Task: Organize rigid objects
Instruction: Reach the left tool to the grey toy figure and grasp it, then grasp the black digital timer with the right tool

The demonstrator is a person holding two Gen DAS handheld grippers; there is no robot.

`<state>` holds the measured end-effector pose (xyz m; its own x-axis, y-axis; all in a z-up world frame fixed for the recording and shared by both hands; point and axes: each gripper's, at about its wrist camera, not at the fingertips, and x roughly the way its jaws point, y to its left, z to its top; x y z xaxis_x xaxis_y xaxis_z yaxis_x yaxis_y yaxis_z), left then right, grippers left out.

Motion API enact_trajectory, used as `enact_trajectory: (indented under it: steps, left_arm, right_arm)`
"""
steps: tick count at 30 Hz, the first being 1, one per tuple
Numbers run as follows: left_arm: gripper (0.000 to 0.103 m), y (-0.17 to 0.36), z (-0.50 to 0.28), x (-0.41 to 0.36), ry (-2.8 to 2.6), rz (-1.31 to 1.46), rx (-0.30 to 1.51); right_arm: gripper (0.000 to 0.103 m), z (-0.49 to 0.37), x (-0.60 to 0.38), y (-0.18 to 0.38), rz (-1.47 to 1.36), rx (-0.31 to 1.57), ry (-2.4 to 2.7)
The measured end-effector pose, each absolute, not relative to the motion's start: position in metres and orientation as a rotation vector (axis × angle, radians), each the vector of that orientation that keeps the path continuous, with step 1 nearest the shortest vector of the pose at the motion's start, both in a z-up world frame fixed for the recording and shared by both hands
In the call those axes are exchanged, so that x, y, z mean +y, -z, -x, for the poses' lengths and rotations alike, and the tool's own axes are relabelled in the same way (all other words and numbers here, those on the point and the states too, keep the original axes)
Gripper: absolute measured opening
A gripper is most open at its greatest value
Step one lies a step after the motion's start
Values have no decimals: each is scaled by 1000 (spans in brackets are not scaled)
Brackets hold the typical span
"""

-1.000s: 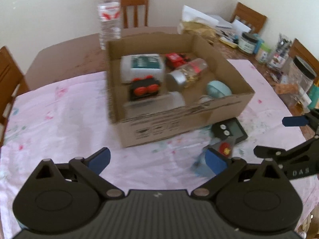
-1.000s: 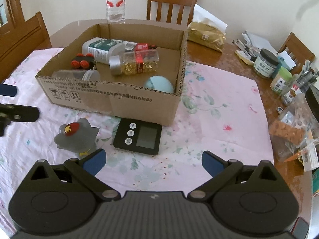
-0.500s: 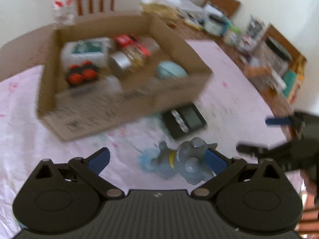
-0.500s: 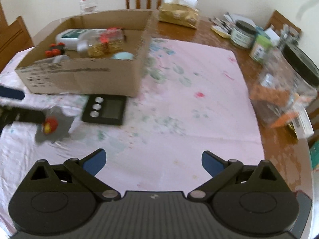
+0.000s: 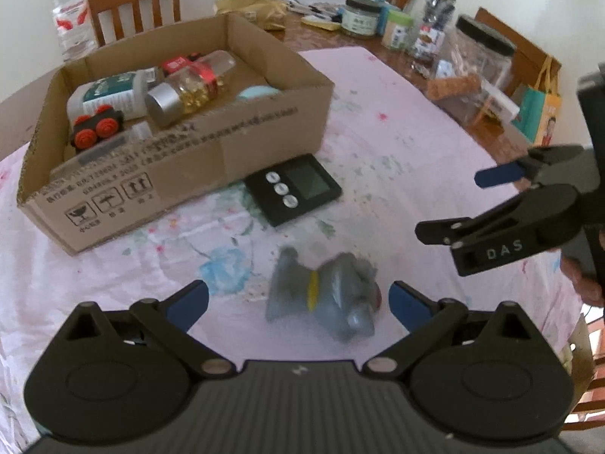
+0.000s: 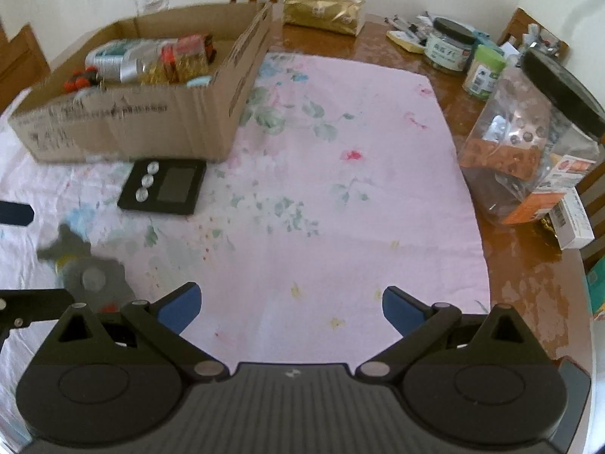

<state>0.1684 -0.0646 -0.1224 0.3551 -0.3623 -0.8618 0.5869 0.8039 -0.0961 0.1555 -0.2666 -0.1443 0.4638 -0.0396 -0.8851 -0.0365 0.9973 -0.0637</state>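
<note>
- Since a second ago, the left gripper (image 5: 297, 297) has been swung down over the grey toy (image 5: 325, 297), which is now lying between its spread fingers, untouched.
- The right gripper (image 6: 289, 302) is being held open and empty over the pink cloth (image 6: 340, 208).
- The toy is judged light and stiff, perhaps slippery; its narrow middle by the yellow band is suggested for gripping.
- "DAS" is being read on the right gripper; writing on the cardboard box (image 5: 189, 174) is blurred.

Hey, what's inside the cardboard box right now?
The box holds a white bottle, a capsule jar, a red-wheeled toy, a pale blue round thing and something red behind. The front wall hides the floor near it.
</note>
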Motion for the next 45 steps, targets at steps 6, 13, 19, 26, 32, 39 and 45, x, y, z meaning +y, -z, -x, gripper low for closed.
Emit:
enact_trajectory:
  steps: [6, 13, 19, 26, 32, 39, 45]
  left_arm:
    - [100, 130, -154, -80, 605, -304, 1001]
    - [89, 146, -154, -91, 584, -339, 994]
    - [74, 150, -154, -91, 591, -308, 982]
    - [73, 143, -169, -66, 501, -275, 969]
    - [73, 146, -197, -25, 341, -229, 989]
    - [73, 150, -215, 12, 228, -193, 988]
    - [73, 151, -220, 26, 204, -170, 988]
  right_arm:
    - [103, -149, -265, 157, 96, 1113, -94]
    - [103, -145, -266, 159, 123, 1082, -143]
    - [103, -145, -267, 159, 125, 1075, -148]
    - [103, -148, -258, 153, 122, 1073, -153]
    - [103, -160, -228, 147, 129, 1035, -230]
    - [103, -178, -187, 156, 156, 1015, -304]
    - [103, -201, -166, 162, 142, 1018, -298]
